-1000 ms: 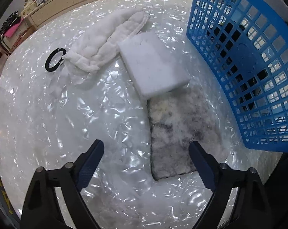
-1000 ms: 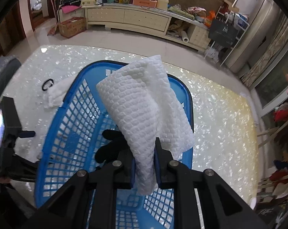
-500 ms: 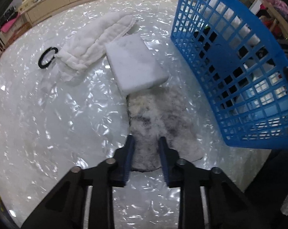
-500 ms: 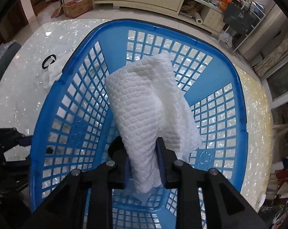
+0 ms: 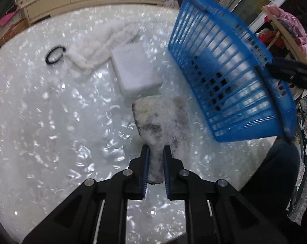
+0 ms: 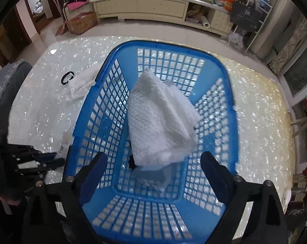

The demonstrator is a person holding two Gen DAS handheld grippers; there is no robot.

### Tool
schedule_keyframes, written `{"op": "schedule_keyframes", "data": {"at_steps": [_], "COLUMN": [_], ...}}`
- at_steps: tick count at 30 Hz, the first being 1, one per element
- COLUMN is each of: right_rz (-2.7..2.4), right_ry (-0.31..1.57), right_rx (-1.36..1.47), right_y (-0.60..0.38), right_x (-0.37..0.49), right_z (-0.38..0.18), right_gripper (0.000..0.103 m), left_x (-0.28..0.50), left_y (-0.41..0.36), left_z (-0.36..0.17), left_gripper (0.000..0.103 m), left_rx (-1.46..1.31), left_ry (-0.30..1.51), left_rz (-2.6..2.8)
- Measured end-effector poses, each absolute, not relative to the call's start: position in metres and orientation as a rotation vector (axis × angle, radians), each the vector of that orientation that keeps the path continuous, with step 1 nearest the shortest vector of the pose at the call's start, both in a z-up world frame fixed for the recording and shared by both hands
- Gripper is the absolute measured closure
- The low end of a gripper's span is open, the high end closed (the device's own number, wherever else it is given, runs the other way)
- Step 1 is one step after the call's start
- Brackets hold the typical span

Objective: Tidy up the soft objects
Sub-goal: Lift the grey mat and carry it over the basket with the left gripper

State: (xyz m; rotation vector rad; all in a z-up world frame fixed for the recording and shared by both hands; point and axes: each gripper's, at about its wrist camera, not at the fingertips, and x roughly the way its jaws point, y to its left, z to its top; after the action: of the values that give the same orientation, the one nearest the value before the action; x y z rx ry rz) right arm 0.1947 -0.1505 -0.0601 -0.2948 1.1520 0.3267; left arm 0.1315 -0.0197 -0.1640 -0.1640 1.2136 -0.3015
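My left gripper (image 5: 155, 154) is shut on the near edge of a fluffy grey-white fur pad (image 5: 159, 120) and holds it lifted off the table. A white foam block (image 5: 135, 72) and a white quilted cloth (image 5: 104, 44) lie beyond it. The blue basket (image 5: 224, 81) stands to the right. In the right wrist view my right gripper (image 6: 153, 166) is open above the blue basket (image 6: 228, 85), and a white waffle towel (image 6: 159, 122) drops free inside it. Something black lies under the towel.
A black hair tie (image 5: 54, 55) lies on the pearly white table (image 5: 41, 132) at the far left. It also shows in the right wrist view (image 6: 67, 77). A cabinet with clutter stands past the table (image 6: 143, 6). My left gripper shows at the left edge (image 6: 31, 162).
My left gripper closed on the fur pad and raised its edge. My right gripper opened over the basket and let go of the white towel, which now falls inside.
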Motion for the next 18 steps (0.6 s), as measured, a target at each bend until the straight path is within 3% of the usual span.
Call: {"op": "schedule_keyframes", "data": {"at_steps": [6, 18], "right_rz": [0.283, 0.211], "right_ry": [1.103, 1.013], "right_rx": [-0.261, -0.142], "right_y": [-0.175, -0.224], "right_x": [0.159, 0.142], "right_z": [-0.041, -0.030], "right_gripper": [0.001, 0.000], "left_x": [0.120, 0.134], "left_y": [-0.014, -0.023], "left_z": [-0.110, -0.028], "left_gripper": [0.091, 0.091], "left_rx": [-0.145, -0.092], "left_ry": [1.129, 1.030], "left_rz": [-0.334, -0.398]}}
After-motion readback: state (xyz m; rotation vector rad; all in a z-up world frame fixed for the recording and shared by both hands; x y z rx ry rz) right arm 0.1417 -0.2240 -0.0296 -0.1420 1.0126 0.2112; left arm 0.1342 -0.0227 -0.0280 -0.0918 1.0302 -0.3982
